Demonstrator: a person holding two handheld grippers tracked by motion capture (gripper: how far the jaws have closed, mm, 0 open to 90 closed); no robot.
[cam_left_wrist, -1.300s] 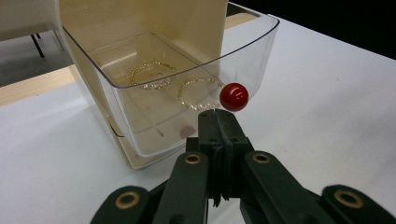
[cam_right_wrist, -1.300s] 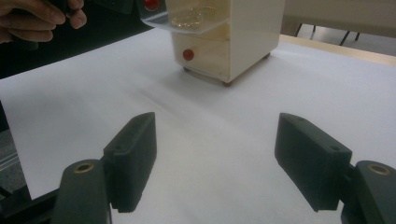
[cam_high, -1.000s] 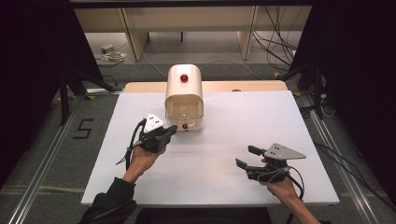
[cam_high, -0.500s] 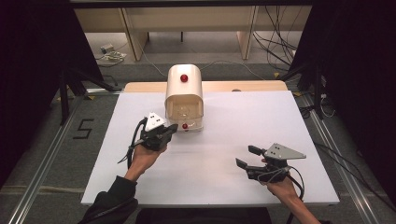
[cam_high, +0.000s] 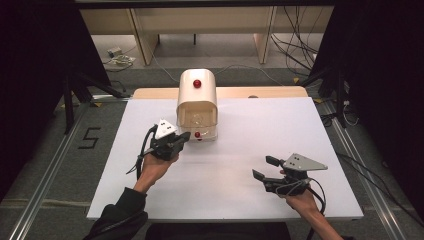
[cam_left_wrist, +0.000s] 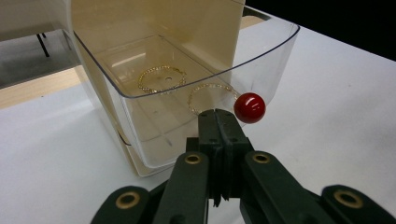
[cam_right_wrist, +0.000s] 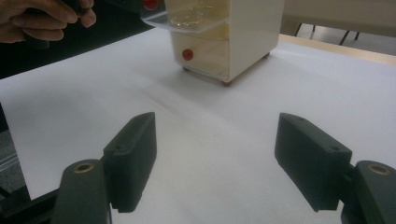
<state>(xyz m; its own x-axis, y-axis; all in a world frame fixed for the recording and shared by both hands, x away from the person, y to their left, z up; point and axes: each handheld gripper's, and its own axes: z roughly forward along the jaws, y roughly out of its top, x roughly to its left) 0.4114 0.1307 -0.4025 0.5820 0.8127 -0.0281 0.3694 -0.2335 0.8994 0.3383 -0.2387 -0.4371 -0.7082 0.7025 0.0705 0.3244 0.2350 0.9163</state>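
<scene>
A small cream drawer cabinet (cam_high: 197, 102) stands near the far edge of the white table (cam_high: 320, 145), its clear plastic upper drawer (cam_left_wrist: 196, 88) pulled out toward the person. Two gold-coloured chain loops (cam_left_wrist: 161, 77) lie flat on the drawer's floor, on show through the transparent walls.

The left claw (cam_left_wrist: 219, 122) sits with its jaws pressed together right at the drawer's curved front, just beside the red ball knob (cam_left_wrist: 249, 107) and not gripping it. The tips look close enough to touch the clear front wall, though contact cannot be made out. That placement suggests the closed jaws serve as a pusher or puller against the drawer front, which would explain why the knob is free.

The right claw (cam_right_wrist: 219, 163) waits well apart from the cabinet, low over the near right part of the table, jaws spread wide with only bare table between them. It seems held in reserve, perhaps to reach for a chain once the drawer is set.

A second red knob (cam_right_wrist: 187, 54) marks the lower drawer, shut beneath the open one. A third red knob (cam_high: 197, 83) sits on the cabinet's rounded top.
</scene>
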